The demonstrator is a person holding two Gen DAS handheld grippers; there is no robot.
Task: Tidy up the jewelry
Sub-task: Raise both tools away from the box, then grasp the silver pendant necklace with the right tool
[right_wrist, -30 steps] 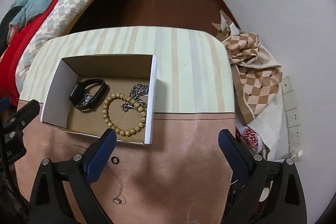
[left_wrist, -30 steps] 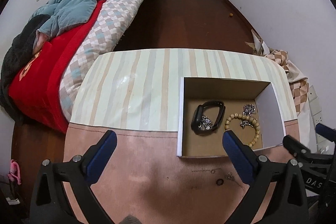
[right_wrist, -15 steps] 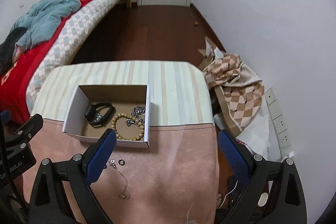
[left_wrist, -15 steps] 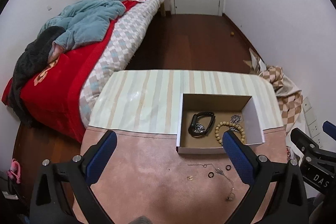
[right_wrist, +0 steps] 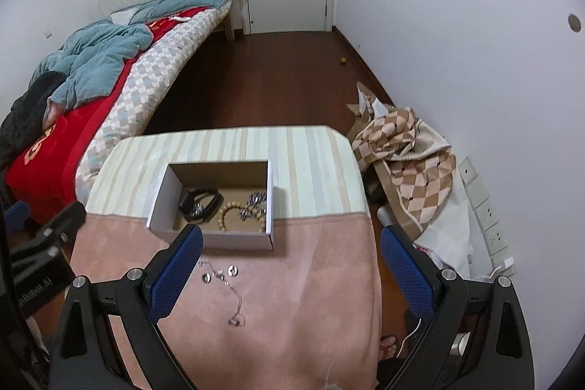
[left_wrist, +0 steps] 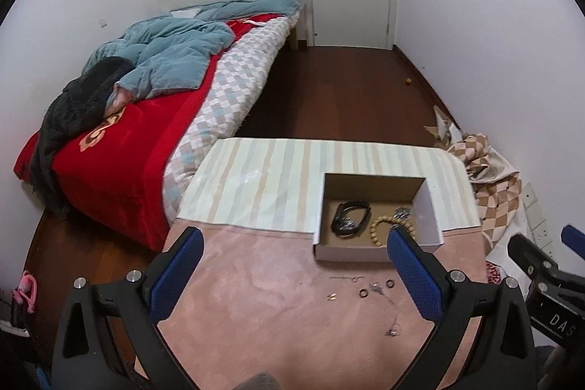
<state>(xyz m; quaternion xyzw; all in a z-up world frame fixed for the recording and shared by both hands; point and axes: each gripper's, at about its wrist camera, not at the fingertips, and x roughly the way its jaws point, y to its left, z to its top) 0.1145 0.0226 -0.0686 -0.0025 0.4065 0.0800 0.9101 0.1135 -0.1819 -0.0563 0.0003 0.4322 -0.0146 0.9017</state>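
Observation:
A white cardboard box [left_wrist: 351, 253] [right_wrist: 161, 207] sits on the table and holds a black watch band [left_wrist: 349, 214] [right_wrist: 201, 203], a wooden bead bracelet [left_wrist: 380, 229] [right_wrist: 225, 212] and a silver chain [right_wrist: 256, 200]. Two small rings [left_wrist: 362, 293] [right_wrist: 232, 270] and a thin necklace [left_wrist: 393, 329] [right_wrist: 236, 306] lie loose on the pink cloth in front of the box. My left gripper [left_wrist: 292, 276] and right gripper [right_wrist: 289, 276] are both open, empty and held high above the near table edge.
The table has a striped cover [left_wrist: 278, 178] at the far half and pink cloth [left_wrist: 274, 317] near me. A bed [left_wrist: 139, 119] stands left. A checked cloth pile [right_wrist: 406, 152] lies on the floor at the right by the wall.
Both grippers have risen and pulled back from the table. The box and jewelry look smaller and the loose rings and necklace have come into full view.

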